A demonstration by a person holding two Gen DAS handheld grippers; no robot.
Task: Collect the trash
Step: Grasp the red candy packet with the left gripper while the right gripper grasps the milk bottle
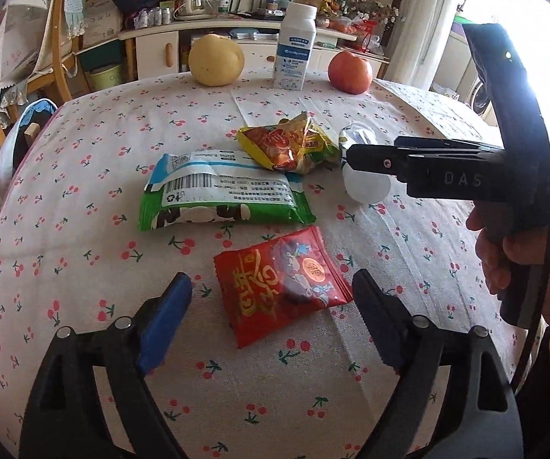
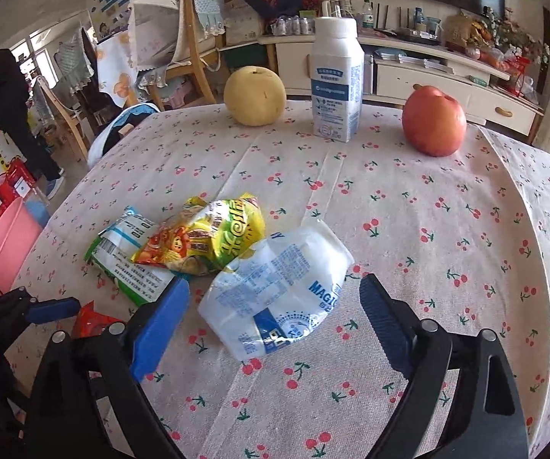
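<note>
Nothing looks collected yet: all four wrappers lie loose on the cherry-print bench (image 1: 83, 176). The left tool (image 1: 271, 308) is spread wide and pinches nothing; the red packet (image 1: 280, 287) lies flat between and just ahead of its blue pads, untouched. The right tool (image 2: 275, 319) is likewise spread and empty, with the white plastic wrapper (image 2: 275, 287) lying between its tips. Beyond the left tool sits the green-and-white wrapper (image 1: 221, 195), and past that the crumpled yellow-orange snack bag (image 1: 286, 145), which overlaps the green one as seen from the right tool.

So the whole pick-up is still to do, and I judge that each tool is lined up for a first grab.

Farther off, well beyond both tools, stand a yellow pear (image 2: 253, 95), a white milk carton (image 2: 336, 80) and a red apple (image 2: 433, 122); these look like keepers, not trash. A pink basin (image 2: 7, 252) sits off the bench edge to the right tool's left, possibly the bin. Nothing blocks either tool, though they work close together.
</note>
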